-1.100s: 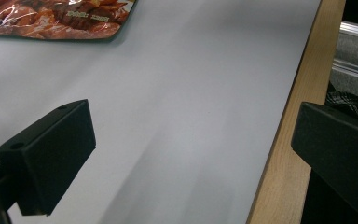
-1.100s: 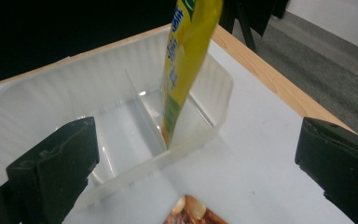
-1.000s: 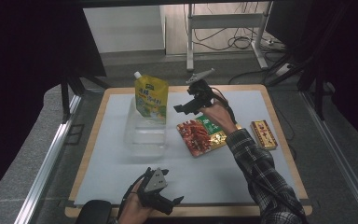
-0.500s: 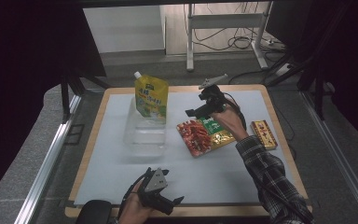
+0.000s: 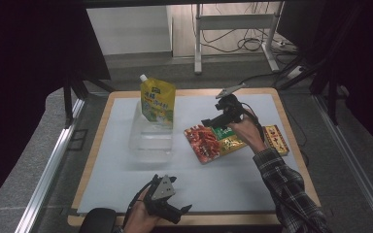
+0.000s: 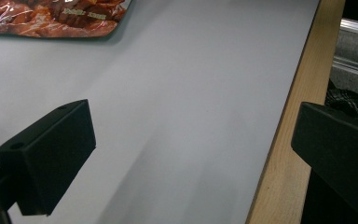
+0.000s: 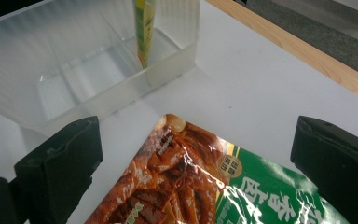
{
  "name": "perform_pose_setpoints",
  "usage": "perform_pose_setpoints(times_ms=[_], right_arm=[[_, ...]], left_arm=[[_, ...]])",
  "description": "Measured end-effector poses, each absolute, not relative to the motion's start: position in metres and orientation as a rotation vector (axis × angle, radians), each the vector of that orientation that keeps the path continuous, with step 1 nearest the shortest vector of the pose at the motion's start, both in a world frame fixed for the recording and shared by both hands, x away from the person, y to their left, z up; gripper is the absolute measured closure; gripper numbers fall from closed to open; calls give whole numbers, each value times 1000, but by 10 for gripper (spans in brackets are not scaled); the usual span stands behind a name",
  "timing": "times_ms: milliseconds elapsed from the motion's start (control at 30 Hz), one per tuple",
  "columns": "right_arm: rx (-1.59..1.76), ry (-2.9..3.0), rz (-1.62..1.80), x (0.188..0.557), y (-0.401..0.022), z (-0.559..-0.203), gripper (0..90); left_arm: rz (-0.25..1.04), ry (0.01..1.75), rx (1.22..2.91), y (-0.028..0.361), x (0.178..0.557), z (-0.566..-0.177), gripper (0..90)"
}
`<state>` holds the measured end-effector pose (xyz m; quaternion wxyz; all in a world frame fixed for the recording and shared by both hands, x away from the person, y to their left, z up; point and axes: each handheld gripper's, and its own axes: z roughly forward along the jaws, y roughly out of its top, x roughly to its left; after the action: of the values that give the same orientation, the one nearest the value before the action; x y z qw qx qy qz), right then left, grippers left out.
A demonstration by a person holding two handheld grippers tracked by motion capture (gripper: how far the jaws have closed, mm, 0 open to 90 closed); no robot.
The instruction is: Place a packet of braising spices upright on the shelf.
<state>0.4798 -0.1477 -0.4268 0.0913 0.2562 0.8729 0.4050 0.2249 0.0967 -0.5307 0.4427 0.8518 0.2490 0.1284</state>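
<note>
Honestly nothing here is readable. The glossy red-and-green foil snack packet (image 7: 205, 186) has a small gold badge and pale lettering, but it's all too blurred to make out. Same with the yellow spouted stand-up pouch (image 5: 158, 99) in the upper middle of the high view: dark print on top, illegible.

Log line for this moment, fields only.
right gripper: open, over snack packet | left gripper: open, idle | yellow pouch: upright in clear bin
</note>
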Motion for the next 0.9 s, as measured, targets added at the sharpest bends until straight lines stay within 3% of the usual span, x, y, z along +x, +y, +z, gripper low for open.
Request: perform_pose_setpoints(times_ms=[900], right_arm=[[998,2503,1168,467,-215,-456,28]], left_arm=[[323,594,2126,93,224,-532,0]])
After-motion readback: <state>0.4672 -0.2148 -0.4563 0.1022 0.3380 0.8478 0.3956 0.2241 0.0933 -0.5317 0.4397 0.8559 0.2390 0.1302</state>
